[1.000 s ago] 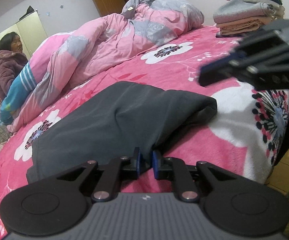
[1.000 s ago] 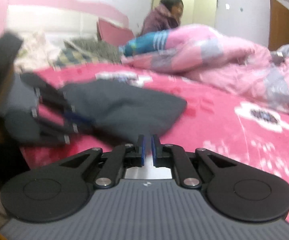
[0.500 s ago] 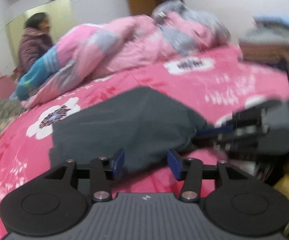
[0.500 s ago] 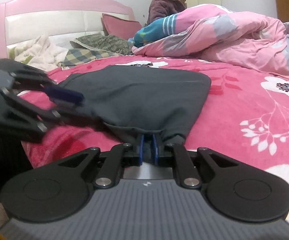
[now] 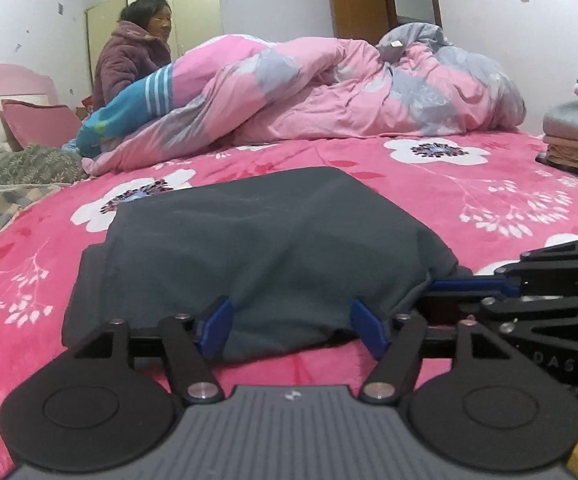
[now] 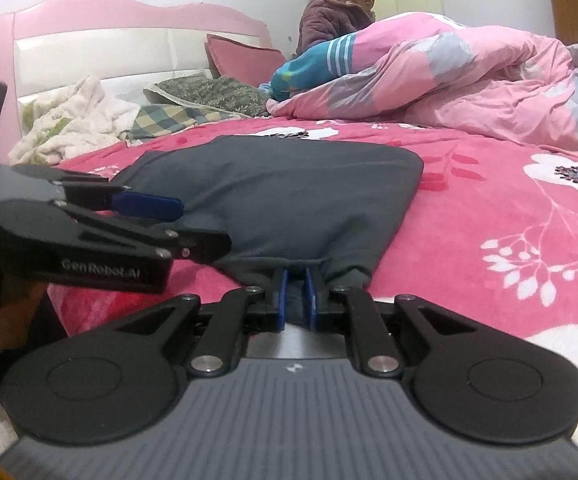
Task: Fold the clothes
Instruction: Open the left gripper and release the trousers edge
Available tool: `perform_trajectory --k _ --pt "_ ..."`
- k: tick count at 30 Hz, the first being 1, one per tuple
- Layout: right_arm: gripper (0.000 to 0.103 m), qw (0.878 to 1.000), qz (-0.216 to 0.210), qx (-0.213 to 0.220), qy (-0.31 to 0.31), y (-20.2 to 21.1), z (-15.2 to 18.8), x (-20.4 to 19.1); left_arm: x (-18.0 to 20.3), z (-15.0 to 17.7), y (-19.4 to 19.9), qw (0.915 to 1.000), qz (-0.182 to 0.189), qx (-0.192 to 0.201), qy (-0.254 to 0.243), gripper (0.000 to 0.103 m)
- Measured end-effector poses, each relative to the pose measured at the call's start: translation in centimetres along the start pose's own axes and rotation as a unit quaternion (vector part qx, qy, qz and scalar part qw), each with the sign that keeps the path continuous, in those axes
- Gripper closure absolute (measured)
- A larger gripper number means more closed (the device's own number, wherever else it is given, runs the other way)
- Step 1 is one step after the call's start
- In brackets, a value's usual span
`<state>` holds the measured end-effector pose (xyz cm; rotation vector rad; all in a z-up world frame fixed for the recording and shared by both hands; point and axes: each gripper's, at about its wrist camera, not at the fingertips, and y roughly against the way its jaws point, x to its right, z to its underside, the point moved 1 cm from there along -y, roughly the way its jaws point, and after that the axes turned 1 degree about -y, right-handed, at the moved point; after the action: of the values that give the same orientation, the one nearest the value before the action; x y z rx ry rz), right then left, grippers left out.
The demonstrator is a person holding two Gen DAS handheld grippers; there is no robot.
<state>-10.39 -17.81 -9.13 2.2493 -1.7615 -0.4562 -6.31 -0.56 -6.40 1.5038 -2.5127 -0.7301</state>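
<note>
**Pinching the near hem for the next fold**

Lying flat on the pink floral bedspread (image 5: 429, 184), the dark grey garment (image 5: 265, 240) has its near hem at the bed's edge. The right gripper (image 6: 294, 300) has its fingers closed on a bunched corner of that hem. The left gripper (image 5: 291, 330) has its fingers spread wide, straddling the hem without gripping.

To fold well, close the left fingers on the other corner at matching depth, then lift both together. The soft, matte knit will sag between grips; the plush bedspread may drag it.
</note>
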Motion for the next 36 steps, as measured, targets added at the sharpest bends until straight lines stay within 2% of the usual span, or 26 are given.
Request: perform_trajectory --k 7,13,15,17,18,21,36 --pt "0.088 1.0 -0.012 -0.011 0.001 1.0 -1.6 0.1 -0.6 0.6 0.1 0.9997 0.005 0.005 0.021 0.022" --pt "0.081 0.999 -0.004 0.049 0.007 2.4 -4.2 0.0 -0.9 0.8 0.2 0.9995 0.01 0.003 0.032 0.021" --pt "0.08 0.999 -0.002 0.04 0.005 1.4 -4.2 0.2 -1.0 0.8 0.2 0.9995 0.009 0.003 0.031 0.02" --pt "0.075 1.0 -0.006 -0.006 0.002 -0.4 -2.9 0.2 -0.8 0.9 0.1 0.9996 0.009 -0.002 0.025 0.019" --pt "0.075 1.0 -0.006 -0.015 0.001 -0.9 -2.3 0.2 -0.7 0.9 0.1 0.9998 0.007 -0.004 0.02 0.018" --pt "0.074 1.0 -0.001 -0.005 -0.001 -1.2 -1.0 0.1 -0.6 0.8 0.2 0.9998 0.006 -0.009 0.017 0.016" --pt "0.074 1.0 -0.012 -0.007 -0.017 -1.3 -1.1 0.7 -2.2 -0.8 3.3 0.999 0.0 -0.034 0.03 0.013"
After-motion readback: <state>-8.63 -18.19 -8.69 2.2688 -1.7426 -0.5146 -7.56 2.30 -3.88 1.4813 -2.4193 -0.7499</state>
